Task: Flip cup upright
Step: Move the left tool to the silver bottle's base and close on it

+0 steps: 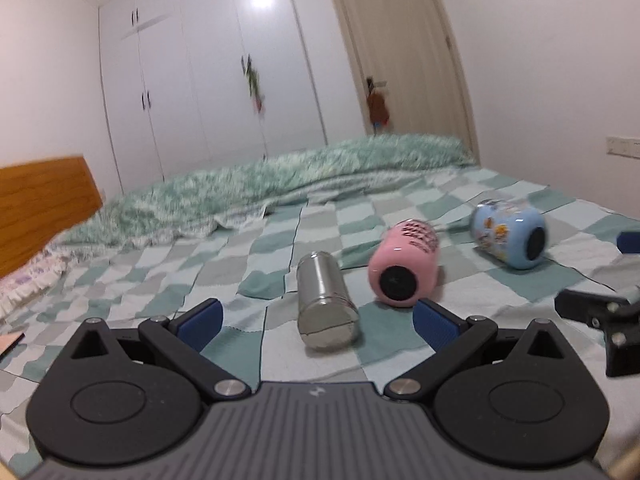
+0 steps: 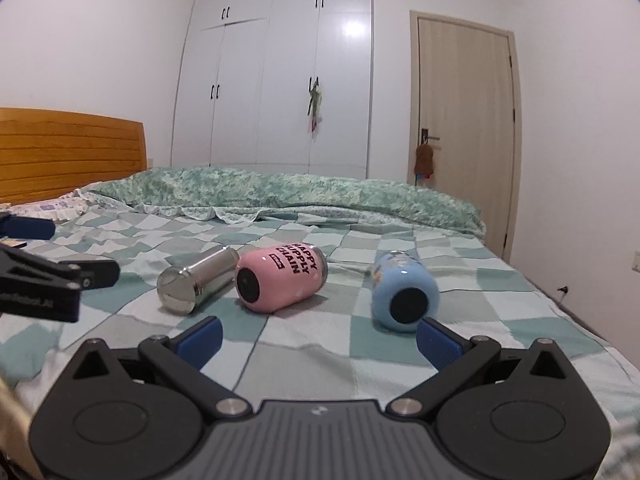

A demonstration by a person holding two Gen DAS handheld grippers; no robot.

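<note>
Three cups lie on their sides on the checked bedspread, bases toward me. A steel cup (image 1: 325, 300) (image 2: 197, 280) is on the left, a pink cup (image 1: 404, 268) (image 2: 280, 276) with black lettering in the middle, a light blue cartoon cup (image 1: 508, 236) (image 2: 404, 290) on the right. My left gripper (image 1: 316, 322) is open and empty, its fingers either side of the steel cup's base, short of it. My right gripper (image 2: 318, 340) is open and empty, just in front of the pink and blue cups. The other gripper shows at each view's edge (image 1: 600, 316) (image 2: 52, 280).
A rumpled green duvet (image 2: 280, 192) lies across the far half of the bed. A wooden headboard (image 2: 68, 152) and a pillow (image 2: 52, 208) are at the left. White wardrobes (image 2: 276, 80) and a door (image 2: 464, 112) stand behind. The bed's right edge (image 2: 568, 304) drops off near the wall.
</note>
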